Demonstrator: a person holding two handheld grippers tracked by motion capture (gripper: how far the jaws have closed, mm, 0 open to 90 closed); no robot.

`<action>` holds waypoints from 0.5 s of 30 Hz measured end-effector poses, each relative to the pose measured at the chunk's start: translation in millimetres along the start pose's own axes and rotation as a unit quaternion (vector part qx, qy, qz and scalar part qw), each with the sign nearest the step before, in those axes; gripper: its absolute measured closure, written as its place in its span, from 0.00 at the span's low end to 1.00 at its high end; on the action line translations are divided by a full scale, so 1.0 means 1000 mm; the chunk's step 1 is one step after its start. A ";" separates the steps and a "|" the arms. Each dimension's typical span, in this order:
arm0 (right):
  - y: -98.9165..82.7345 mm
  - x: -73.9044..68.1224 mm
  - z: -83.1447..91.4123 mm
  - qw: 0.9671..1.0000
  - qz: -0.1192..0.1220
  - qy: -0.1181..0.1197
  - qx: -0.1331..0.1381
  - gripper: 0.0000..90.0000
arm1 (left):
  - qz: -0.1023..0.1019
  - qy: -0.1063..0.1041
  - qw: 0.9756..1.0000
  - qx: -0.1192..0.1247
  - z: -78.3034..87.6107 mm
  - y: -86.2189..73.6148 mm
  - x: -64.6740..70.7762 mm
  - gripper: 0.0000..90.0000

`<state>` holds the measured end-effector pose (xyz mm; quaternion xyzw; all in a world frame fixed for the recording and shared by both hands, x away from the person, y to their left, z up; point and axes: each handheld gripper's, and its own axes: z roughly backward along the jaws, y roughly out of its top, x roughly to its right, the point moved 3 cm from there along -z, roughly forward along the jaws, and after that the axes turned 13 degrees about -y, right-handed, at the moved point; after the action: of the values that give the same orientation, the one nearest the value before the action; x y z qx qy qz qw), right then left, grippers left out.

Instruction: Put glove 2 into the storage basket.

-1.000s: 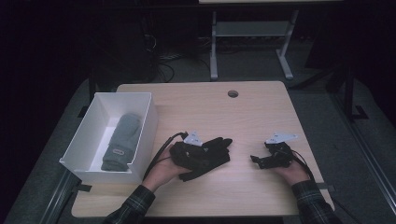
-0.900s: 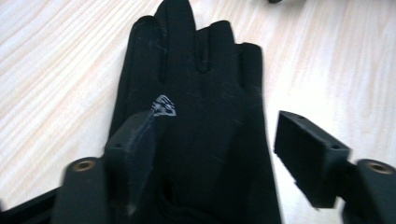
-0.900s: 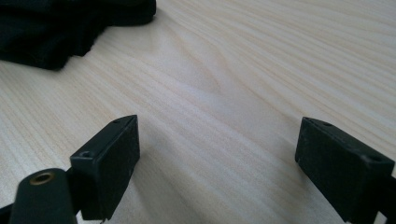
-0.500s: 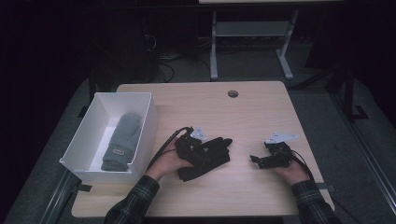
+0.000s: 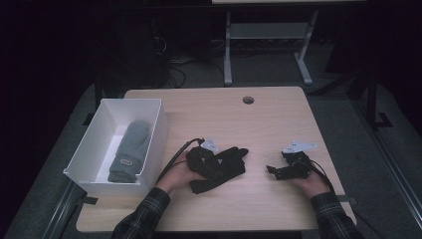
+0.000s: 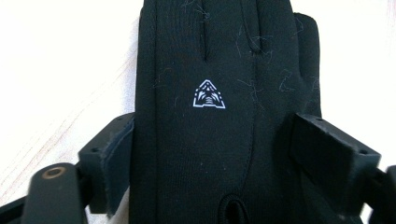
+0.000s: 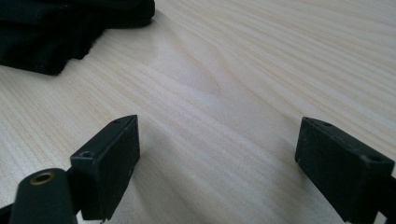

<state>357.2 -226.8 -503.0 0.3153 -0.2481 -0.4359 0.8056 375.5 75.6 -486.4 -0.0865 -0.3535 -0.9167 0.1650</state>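
The room is lying in darkness around a pale wooden surface (image 5: 278, 119), lit from above. Near its front edge, left of the middle, the left hand-held gripper (image 6: 210, 154) is sitting low over a black glove (image 6: 219, 70), its jaws having just been opening; they are standing apart on either side of the glove's palm, and the pads are not pressing the cloth. The right hand-held gripper (image 7: 217, 158) is resting toward the front right corner with its jaws apart over bare wood, nothing between them.

The glove is looking light, soft and limp, a knit fabric with lint clinging to it and a small white triangle logo (image 6: 208, 94). It will likely droop and fold when lifted, so taking hold across the palm or at the cuff, pinching both layers, seems safest; the fingers would slip and dangle.

At the left edge a white box (image 5: 92, 144) is holding a grey mitten (image 5: 130, 149).

The glove's cuff is cut off in the left gripper view, and in the high view the hand-held gripper is covering part of it. Whether a second glove is lying beneath is hard to make out.
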 end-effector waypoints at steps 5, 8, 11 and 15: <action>0.000 0.000 0.000 1.000 0.000 0.000 0.000 0.15 | -0.016 -0.041 0.999 -0.006 0.002 0.001 0.008 0.56; 0.000 0.000 0.000 1.000 0.000 0.000 0.000 0.15 | 0.005 -0.054 0.999 -0.008 0.003 0.002 0.009 0.68; 0.000 0.000 0.000 1.000 0.000 0.000 0.000 0.15 | 0.023 -0.056 0.998 -0.008 0.004 0.004 0.009 0.72; 0.000 0.000 0.000 1.000 -0.002 0.000 -0.002 0.15 | 0.025 -0.047 0.999 -0.014 0.008 0.010 0.013 0.72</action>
<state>356.9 -226.5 -502.9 0.3145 -0.2464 -0.4382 0.8053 366.9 71.2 -470.9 -0.1403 -0.3461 -0.9119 0.1701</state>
